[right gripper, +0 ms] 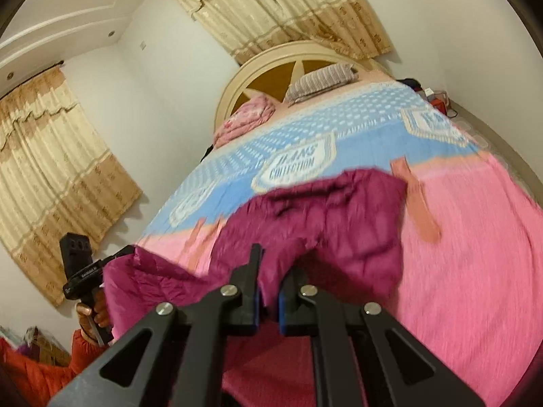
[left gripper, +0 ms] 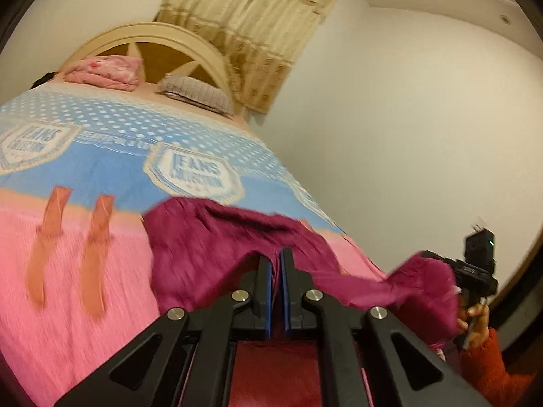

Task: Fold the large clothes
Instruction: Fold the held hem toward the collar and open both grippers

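Left claw point(left gripper: 275, 254) pinching magenta garment point(left gripper: 217, 237)

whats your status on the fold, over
Left tool shut on garment. Right tool shut on it too. Garment lifted at near edge, far end on bed. Nothing in the way.

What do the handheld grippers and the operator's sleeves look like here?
Both the left gripper and the right gripper are matte black linkage frames with silver pivot bolts and blue pads inside the fingers. Each carries a black box camera on top of a black handle. The sleeve is orange-red knit.
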